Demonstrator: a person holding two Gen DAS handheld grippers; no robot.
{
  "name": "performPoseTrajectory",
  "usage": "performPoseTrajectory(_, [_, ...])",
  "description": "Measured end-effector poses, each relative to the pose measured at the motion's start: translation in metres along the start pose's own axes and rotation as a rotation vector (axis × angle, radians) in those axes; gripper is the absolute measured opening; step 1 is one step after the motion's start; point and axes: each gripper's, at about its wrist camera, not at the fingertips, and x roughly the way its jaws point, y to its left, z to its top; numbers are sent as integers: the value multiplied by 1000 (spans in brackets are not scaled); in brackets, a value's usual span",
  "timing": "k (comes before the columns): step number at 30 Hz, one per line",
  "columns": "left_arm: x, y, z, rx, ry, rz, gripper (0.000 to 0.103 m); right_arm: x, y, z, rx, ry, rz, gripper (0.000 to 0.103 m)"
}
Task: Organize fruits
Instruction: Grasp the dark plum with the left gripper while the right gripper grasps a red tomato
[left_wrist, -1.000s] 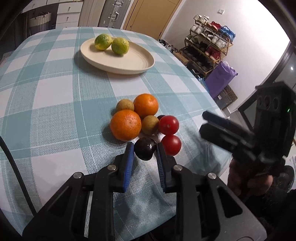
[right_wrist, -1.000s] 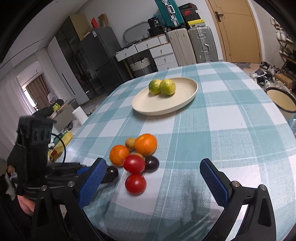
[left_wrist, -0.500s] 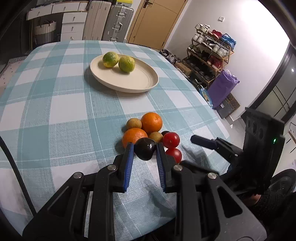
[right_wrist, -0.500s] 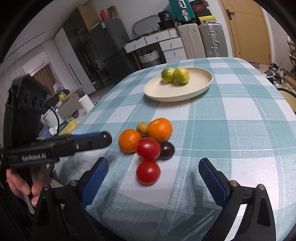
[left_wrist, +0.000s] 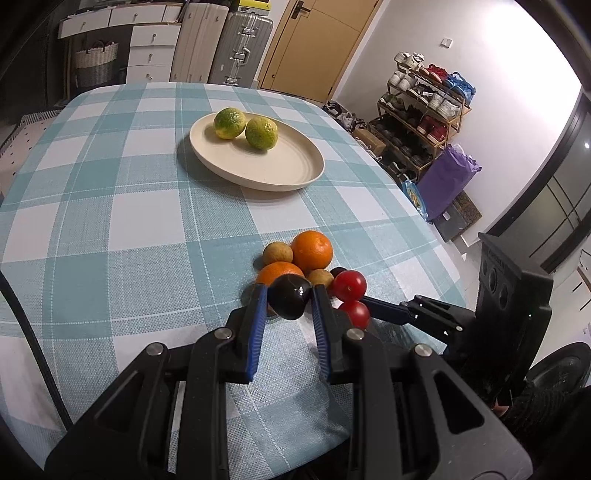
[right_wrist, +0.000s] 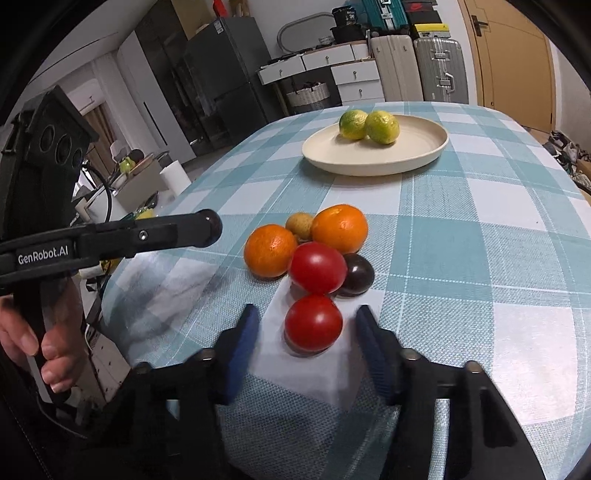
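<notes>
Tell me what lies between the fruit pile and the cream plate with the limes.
Only bare checked tablecloth lies between the fruit pile and the cream plate; both wrist views show that stretch clear.

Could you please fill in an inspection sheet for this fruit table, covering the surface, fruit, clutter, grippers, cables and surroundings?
Surface: checked tablecloth, flat.
Job's things: cream plate holding two limes; near the edge a cluster of two oranges, two red tomatoes, small brown fruits and a dark plum.
Clutter: nothing seen on the table.
Grippers: left hand-held gripper shut on a second dark plum, clear of the cloth; right hand-held gripper has just been closing, nearest tomato between its jaws, pads not touching.
Cables: black cable at the left edge.
Surroundings: suitcases, drawers, shoe rack, door.
</notes>
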Motion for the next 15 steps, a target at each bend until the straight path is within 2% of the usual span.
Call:
performPoseTrajectory(2, [1,0,0,2,1,-1,21,1,0,0,-5,0,-5,47])
performPoseTrajectory(5, [2,0,0,2,1,-1,21,2,-3,1,3,5,-7,32])
performPoseTrajectory(15, [3,-2,4,1,-5,2,21,-11,-6,-2,14,-22,7,31])
